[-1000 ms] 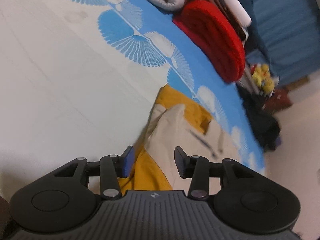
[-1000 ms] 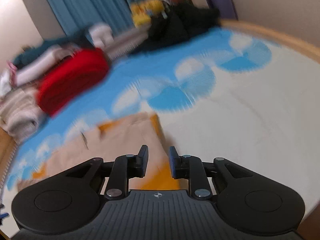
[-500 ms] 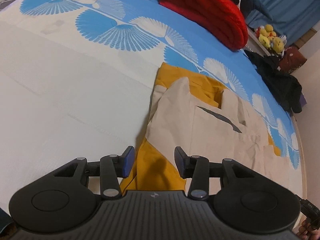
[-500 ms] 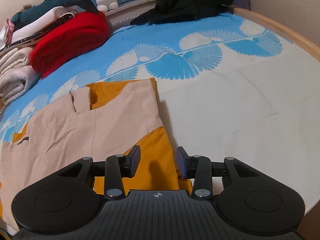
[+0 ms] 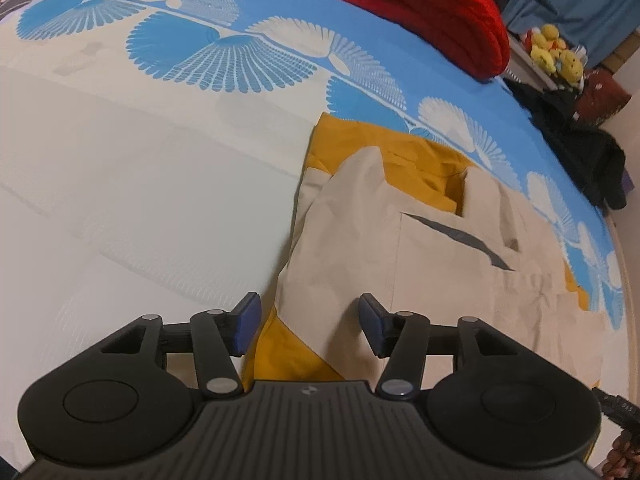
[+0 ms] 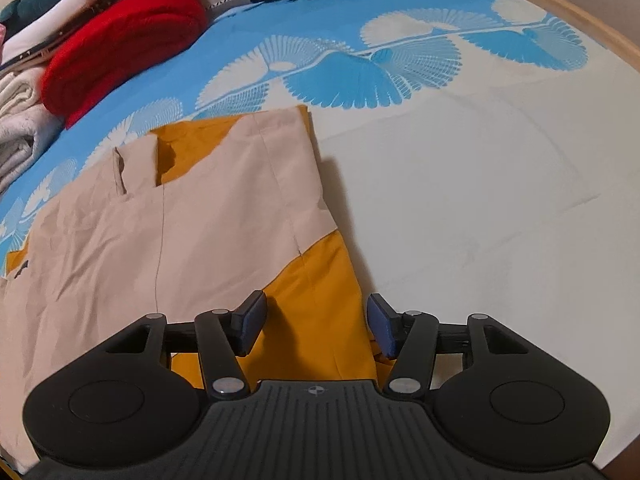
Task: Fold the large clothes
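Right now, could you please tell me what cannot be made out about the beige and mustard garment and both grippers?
- Beige and mustard garment: near hem hidden behind each gripper body, both wrist views; far end cut off by the left edge, right wrist view.
- Left gripper, right gripper: jaws open, just opening; whether the blue pads touch the cloth cannot be told.
- Yellow plush toys: too small to identify.

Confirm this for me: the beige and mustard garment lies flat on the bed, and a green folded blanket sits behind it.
Not quite: the folded blanket is red, not green, as the right wrist view shows. The beige and mustard garment does lie flat on the bed.
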{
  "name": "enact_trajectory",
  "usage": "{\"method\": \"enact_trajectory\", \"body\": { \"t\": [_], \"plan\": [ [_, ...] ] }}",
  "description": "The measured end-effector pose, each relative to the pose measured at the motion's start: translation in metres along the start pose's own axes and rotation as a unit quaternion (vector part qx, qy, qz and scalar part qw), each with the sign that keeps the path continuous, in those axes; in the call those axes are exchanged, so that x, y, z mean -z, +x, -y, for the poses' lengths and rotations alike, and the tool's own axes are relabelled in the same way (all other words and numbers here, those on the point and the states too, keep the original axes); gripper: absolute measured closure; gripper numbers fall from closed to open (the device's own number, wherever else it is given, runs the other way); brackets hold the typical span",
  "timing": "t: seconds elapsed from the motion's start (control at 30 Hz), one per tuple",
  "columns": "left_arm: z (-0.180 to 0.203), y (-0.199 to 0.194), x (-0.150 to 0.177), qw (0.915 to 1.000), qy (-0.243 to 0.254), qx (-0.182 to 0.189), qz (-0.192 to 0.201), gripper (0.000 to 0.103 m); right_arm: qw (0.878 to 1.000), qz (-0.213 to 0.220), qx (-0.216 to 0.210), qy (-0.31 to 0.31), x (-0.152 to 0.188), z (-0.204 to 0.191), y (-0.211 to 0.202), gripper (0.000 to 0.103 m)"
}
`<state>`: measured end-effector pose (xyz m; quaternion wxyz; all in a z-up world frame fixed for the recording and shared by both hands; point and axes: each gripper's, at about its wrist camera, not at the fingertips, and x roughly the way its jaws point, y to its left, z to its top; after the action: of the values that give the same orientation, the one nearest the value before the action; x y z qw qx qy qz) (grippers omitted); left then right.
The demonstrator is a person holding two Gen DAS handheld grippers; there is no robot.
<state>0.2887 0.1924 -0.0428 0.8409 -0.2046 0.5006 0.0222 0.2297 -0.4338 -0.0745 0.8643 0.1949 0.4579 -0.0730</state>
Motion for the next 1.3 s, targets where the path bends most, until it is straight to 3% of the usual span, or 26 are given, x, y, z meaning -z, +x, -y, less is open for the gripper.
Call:
{"method": "enact_trajectory", "body": {
  "t": [0.07, 0.13, 0.2, 0.23, 0.3, 0.33, 0.53, 0.63, 0.7, 0.77, 0.83, 0.9, 1.13, 1.2, 1.3],
  "plan": [
    [0.001, 0.004, -0.002, 1.0000, 0.003, -0.006, 0.001, 0.044, 1.000, 0.000, -0.001, -0.005, 0.000, -0.002, 0.002, 0.050],
    [0.001, 0.006, -0.003, 1.0000, 0.003, -0.009, 0.003, 0.044, 1.000, 0.008, 0.000, -0.014, -0.001, -0.004, -0.001, 0.075],
    [0.001, 0.008, -0.004, 0.9999, 0.006, -0.009, 0.004, 0.046, 1.000, 0.017, -0.005, -0.024, -0.001, -0.006, -0.005, 0.091],
    [0.001, 0.009, -0.005, 0.9999, 0.011, -0.007, 0.004, 0.051, 0.999, 0.023, -0.009, -0.028, -0.002, -0.007, -0.007, 0.094],
    [0.003, 0.009, -0.005, 0.9997, 0.022, 0.004, 0.001, 0.096, 0.998, 0.038, -0.016, -0.041, -0.002, -0.009, -0.013, 0.097],
    [0.005, 0.006, -0.006, 0.9995, 0.031, 0.005, 0.007, 0.099, 0.998, 0.047, -0.017, -0.044, -0.003, -0.011, -0.017, 0.098],
    [0.013, -0.031, -0.014, 0.9902, 0.044, 0.008, 0.132, 0.101, 0.984, 0.165, -0.052, -0.031, -0.012, -0.016, -0.055, 0.100],
    [0.019, -0.017, -0.015, 0.9918, 0.063, -0.025, 0.109, 0.101, 0.980, 0.191, -0.043, -0.032, -0.018, -0.019, -0.057, 0.100],
    [0.017, -0.001, -0.016, 0.9952, 0.055, -0.047, 0.067, 0.101, 0.985, 0.166, -0.018, -0.038, -0.021, -0.021, -0.043, 0.100],
    [0.013, 0.006, -0.018, 0.9965, 0.040, -0.050, 0.055, 0.101, 0.991, 0.124, 0.005, -0.045, -0.023, -0.024, -0.024, 0.099],
    [0.018, 0.003, -0.021, 0.9949, 0.048, -0.049, 0.073, 0.101, 0.992, 0.107, 0.021, -0.057, -0.023, -0.030, -0.013, 0.100],
    [0.025, -0.006, -0.025, 0.9914, 0.053, -0.049, 0.110, 0.102, 0.990, 0.119, 0.025, -0.067, -0.025, -0.038, -0.012, 0.100],
    [0.045, -0.026, -0.046, 0.9733, 0.050, -0.034, 0.222, 0.102, 0.965, 0.250, 0.009, -0.074, -0.045, -0.060, -0.042, 0.100],
    [0.047, -0.018, -0.055, 0.9730, 0.049, -0.038, 0.223, 0.102, 0.959, 0.272, 0.016, -0.081, -0.052, -0.066, -0.041, 0.100],
    [0.047, 0.006, -0.065, 0.9793, 0.047, -0.049, 0.191, 0.102, 0.961, 0.266, 0.024, -0.074, -0.063, -0.069, -0.027, 0.100]
  ]
}}
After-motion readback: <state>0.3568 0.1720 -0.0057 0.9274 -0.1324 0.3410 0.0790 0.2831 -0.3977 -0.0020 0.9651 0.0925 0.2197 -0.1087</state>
